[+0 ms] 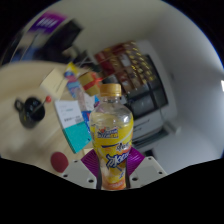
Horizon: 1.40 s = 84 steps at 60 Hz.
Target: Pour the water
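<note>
A plastic bottle of orange drink (111, 135) with a yellow and purple label and an orange cap stands upright between my fingers. My gripper (112, 165) is shut on its lower half, with the purple pads (86, 161) pressed against both sides. The bottle looks lifted above the white table (35, 140). A second bottle with a blue label (73, 93) stands beyond it to the left.
A red round thing (60, 160) lies on the table just left of my fingers. A white carton (72, 122) stands behind the bottle on the left. A black appliance (148, 100) and stacked packets (125, 62) stand to the right. A white object (30, 108) sits far left.
</note>
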Tool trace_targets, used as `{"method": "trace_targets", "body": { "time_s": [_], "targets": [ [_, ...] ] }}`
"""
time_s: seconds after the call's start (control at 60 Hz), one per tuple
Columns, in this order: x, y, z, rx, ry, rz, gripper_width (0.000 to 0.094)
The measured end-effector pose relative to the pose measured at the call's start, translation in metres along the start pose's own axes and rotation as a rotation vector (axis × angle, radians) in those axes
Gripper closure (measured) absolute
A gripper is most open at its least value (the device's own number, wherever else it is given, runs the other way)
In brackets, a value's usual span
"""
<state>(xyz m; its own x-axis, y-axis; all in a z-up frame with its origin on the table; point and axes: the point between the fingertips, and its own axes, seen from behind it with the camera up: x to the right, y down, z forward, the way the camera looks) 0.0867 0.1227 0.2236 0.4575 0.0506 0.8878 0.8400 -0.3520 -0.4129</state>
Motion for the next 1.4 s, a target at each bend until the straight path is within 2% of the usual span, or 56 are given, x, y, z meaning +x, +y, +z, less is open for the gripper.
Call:
{"method": "trace_targets", "body": {
  "time_s": [0.133,0.167,0.317,0.45,0.517,0.533,0.633,0.65,0.733,0.75,0.85,0.9,0.967,0.983,1.083,1.133,1.25,1.267,1.4],
  "targets": [
    [-0.043,-0.036,0.017,-0.004,0.044,-0.523,0.0616],
    [-0.043,-0.044,0.017,-0.002,0.027,-0.637,0.0617],
    [-0.078,-0.056,0.037,-0.015,0.057,-1.059,0.0616],
    [-0.083,-0.055,0.037,-0.038,0.032,-1.254,0.061],
    [-0.083,-0.05,0.032,-0.058,0.019,-1.272,0.0614],
    [-0.082,-0.059,0.042,-0.057,-0.027,-1.287,0.0611],
    [-0.079,-0.057,0.036,-0.047,-0.025,-1.262,0.0611],
    [-0.082,-0.056,0.045,-0.05,0.013,-1.231,0.0613],
    [-0.078,-0.06,0.056,-0.055,0.011,-1.071,0.0618],
    [-0.073,-0.05,0.038,-0.045,0.016,-1.015,0.0614],
    [-0.053,-0.057,0.044,-0.022,0.027,-0.513,0.0617],
    [-0.039,-0.058,0.042,0.003,-0.023,-0.21,0.0613],
    [-0.029,-0.058,0.039,0.051,-0.04,0.124,0.0616],
    [-0.046,-0.044,0.027,0.089,0.011,0.218,0.0615],
    [-0.017,-0.037,0.026,0.124,-0.036,0.56,0.0615],
    [-0.053,-0.015,0.035,0.144,-0.036,0.735,0.0616],
    [-0.067,0.01,0.049,0.094,-0.15,0.989,0.0616],
    [-0.088,0.013,0.062,0.097,-0.152,1.021,0.0615],
    [-0.105,0.036,0.075,0.088,-0.245,1.174,0.0615]
  ]
}}
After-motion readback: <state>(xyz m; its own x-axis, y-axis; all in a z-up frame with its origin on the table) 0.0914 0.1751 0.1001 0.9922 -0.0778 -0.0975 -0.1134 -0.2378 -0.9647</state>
